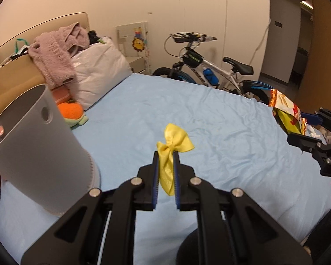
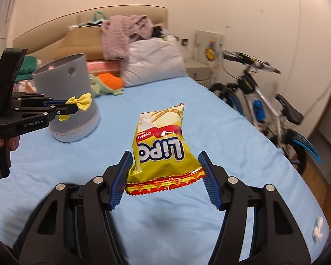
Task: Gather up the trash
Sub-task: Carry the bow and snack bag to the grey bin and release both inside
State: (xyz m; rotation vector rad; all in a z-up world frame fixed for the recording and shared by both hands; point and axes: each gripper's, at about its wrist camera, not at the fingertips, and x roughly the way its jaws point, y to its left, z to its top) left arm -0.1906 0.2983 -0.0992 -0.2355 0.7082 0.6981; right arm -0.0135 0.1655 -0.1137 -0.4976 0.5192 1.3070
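Note:
My left gripper [image 1: 166, 154] is shut on a yellow ribbon bow [image 1: 173, 145] and holds it above the blue bed sheet [image 1: 209, 119]. It also shows in the right wrist view [image 2: 71, 108], with the bow [image 2: 82, 102] in front of the grey bin [image 2: 70, 101]. The grey bin [image 1: 31, 145] stands on the bed to the left. My right gripper [image 2: 165, 161] grips a yellow Lipo snack bag [image 2: 161, 145] between its wide-set jaws, lifted off the sheet. The bag also shows in the left wrist view [image 1: 286, 114].
Pillows [image 1: 97, 70], a pink garment [image 1: 57, 53], a cardboard box [image 1: 13, 77] and an orange plush toy [image 1: 71, 110] crowd the head of the bed. A bicycle [image 1: 211, 68] stands beside the far edge of the bed. A doorway opens at the right.

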